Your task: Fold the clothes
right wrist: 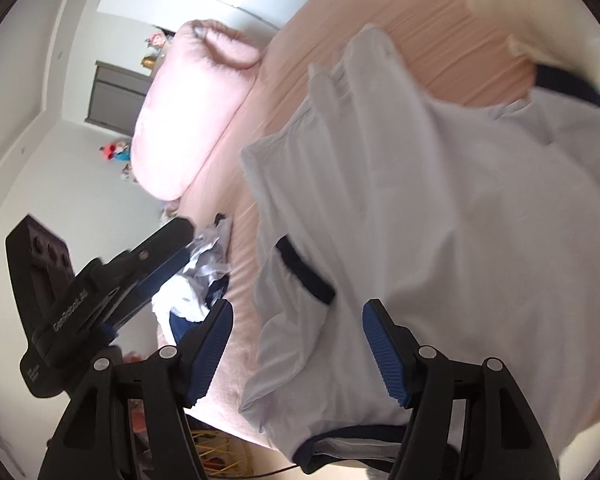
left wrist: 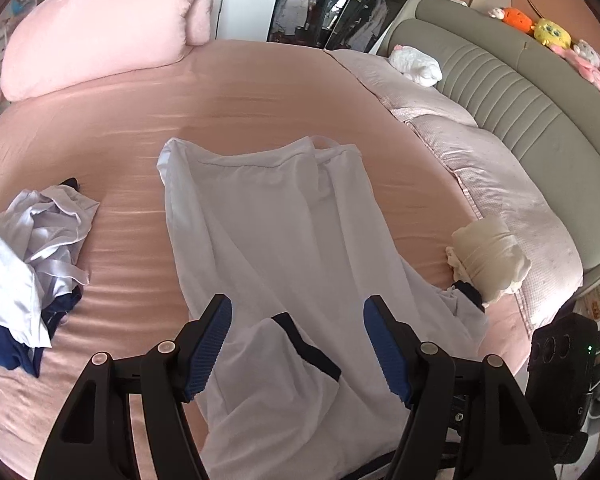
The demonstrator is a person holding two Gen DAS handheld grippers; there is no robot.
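White shirt (left wrist: 268, 216) with navy cuffs lies spread lengthwise on the pink bed sheet (left wrist: 120, 128), hem toward the far side, collar end toward the near bed edge. One sleeve is laid in over the body, its navy cuff (left wrist: 306, 346) near the middle; the other sleeve runs out to the side, its cuff beside a cream bundle (left wrist: 486, 254). Left gripper (left wrist: 298, 344) hovers over the shirt's near part, jaws spread wide, nothing held. Right gripper (right wrist: 298, 350) likewise released and empty, over the shirt's near edge; view is motion-blurred. Crumpled white-and-navy clothes (left wrist: 32, 256) sit off the shirt's other side. Fabric looks thin, light, limp, with soft wrinkles; likely to sag and slide on the smooth sheet, so flat pinches at seams hold best: shoulder, outer cuff or hem corners. The sleeve lying in fits a fold partway done or just a loosely dropped shirt; can't tell which.
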